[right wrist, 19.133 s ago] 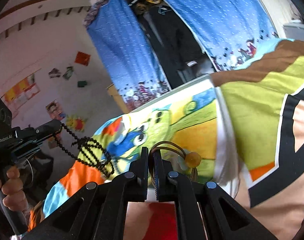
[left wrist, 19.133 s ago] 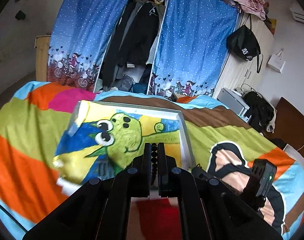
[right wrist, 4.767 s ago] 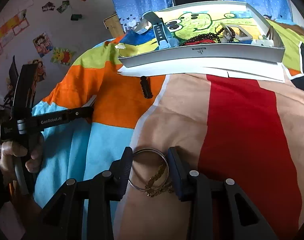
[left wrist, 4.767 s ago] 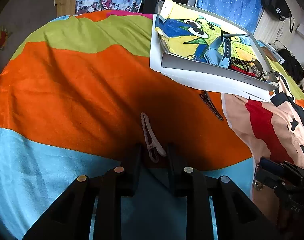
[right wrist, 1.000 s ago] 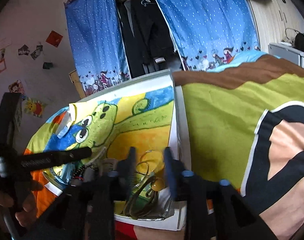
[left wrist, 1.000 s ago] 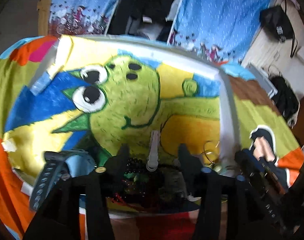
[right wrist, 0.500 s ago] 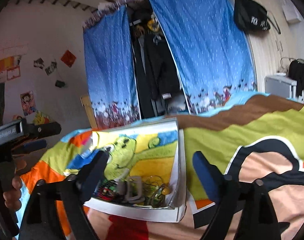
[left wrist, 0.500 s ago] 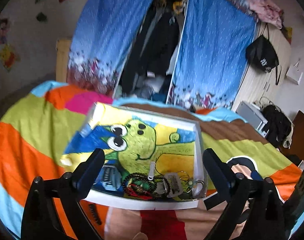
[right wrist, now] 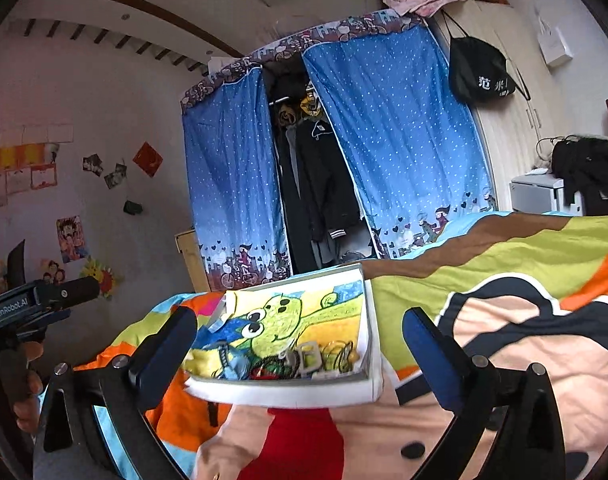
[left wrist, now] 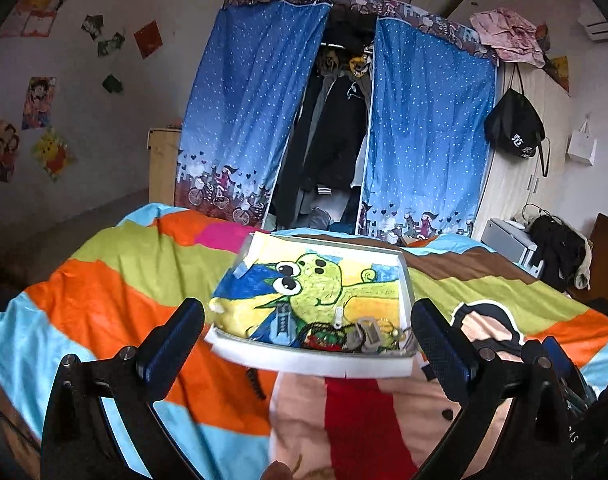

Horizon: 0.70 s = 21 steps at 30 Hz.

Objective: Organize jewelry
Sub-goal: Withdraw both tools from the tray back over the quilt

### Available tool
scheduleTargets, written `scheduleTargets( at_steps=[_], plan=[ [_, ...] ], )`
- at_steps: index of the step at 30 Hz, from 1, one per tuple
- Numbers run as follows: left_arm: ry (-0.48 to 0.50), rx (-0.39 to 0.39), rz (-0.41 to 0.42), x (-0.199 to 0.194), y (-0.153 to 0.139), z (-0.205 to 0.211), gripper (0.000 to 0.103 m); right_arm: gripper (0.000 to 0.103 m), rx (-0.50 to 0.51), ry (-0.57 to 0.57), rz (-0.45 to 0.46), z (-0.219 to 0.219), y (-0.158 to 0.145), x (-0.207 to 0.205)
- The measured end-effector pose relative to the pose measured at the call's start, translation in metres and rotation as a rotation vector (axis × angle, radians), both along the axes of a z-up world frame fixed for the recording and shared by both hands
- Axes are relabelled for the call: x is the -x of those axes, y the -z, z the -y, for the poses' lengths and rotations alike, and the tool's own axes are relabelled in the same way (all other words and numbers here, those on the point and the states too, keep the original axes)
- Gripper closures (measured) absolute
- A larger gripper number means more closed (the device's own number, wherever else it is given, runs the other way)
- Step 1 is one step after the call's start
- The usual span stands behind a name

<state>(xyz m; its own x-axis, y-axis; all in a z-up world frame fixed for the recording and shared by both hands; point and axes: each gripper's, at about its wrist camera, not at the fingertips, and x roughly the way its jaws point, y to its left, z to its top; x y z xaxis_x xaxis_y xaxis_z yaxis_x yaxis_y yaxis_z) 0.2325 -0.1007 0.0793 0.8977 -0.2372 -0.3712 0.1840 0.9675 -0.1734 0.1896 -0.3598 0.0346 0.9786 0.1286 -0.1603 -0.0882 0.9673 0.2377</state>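
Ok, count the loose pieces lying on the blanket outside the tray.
1: a dark clip on the orange stripe, just in front of the tray. More may be hidden.

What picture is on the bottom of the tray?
A green cartoon creature on the tray, clearest in the left wrist view.

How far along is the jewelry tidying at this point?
Mostly done, it seems: beads, rings and a white clip sit bunched along the near edge of the tray. Nothing is in hand; the left hand-held gripper and right hand-held gripper are open. A dark clip lies on the bedspread.
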Motion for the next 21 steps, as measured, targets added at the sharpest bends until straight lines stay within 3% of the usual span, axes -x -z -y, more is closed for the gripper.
scheduleTargets(
  at_steps=[11,21],
  plan=[
    [-0.021,-0.059,-0.002,0.077,0.03,-0.033,0.002,0.0,0.038,-0.005,-0.078,-0.032,0.017,0.062],
    [-0.048,-0.073,-0.059,0.127,0.064,-0.068,0.002,0.0,0.103,-0.04,-0.12,-0.066,0.028,0.098]
  ],
)
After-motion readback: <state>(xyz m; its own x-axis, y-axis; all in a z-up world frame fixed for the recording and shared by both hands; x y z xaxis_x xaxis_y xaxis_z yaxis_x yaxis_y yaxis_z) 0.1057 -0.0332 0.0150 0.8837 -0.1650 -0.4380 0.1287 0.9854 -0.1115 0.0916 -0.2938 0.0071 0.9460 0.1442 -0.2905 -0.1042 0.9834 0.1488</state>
